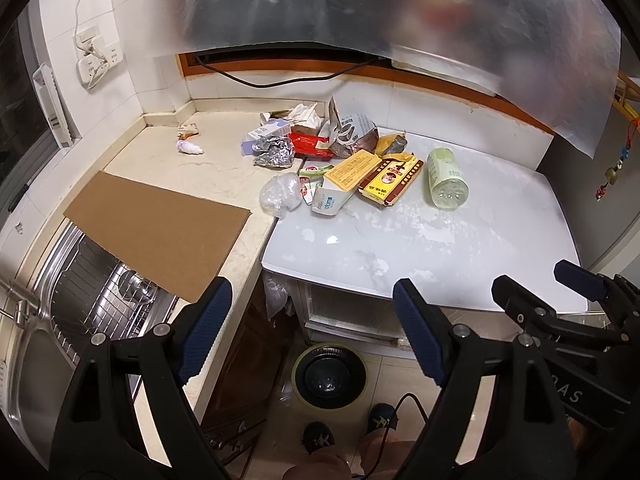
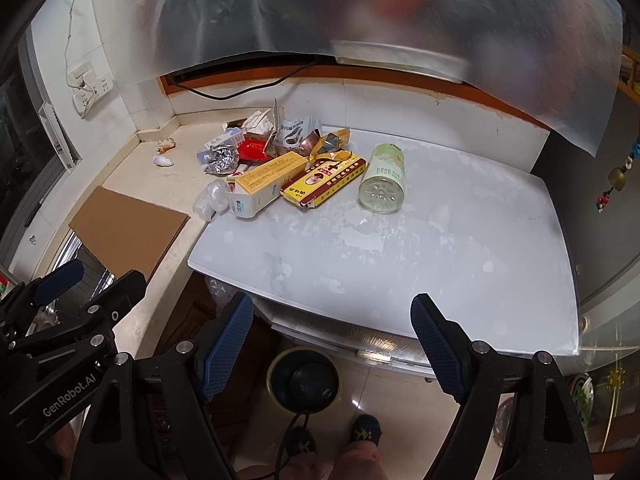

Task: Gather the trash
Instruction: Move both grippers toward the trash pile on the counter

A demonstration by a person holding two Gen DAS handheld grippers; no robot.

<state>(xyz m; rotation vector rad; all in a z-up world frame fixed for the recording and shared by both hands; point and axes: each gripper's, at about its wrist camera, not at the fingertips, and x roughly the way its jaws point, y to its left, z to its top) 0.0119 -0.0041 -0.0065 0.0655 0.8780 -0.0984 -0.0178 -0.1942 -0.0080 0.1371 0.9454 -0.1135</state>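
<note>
I hold both grippers, left gripper [image 1: 312, 324] and right gripper [image 2: 332, 344], spread wide and empty off the table's [image 2: 400, 264] bare near edge; trash [image 2: 280, 164] crowds its far-left corner; "GenRobot.AI" reads on one.

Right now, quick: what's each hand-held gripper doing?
Left hand-held gripper: open, holding nothing.
Right hand-held gripper: open, holding nothing.

"GenRobot.AI" is printed on the left tongs [image 2: 92, 276].
</note>
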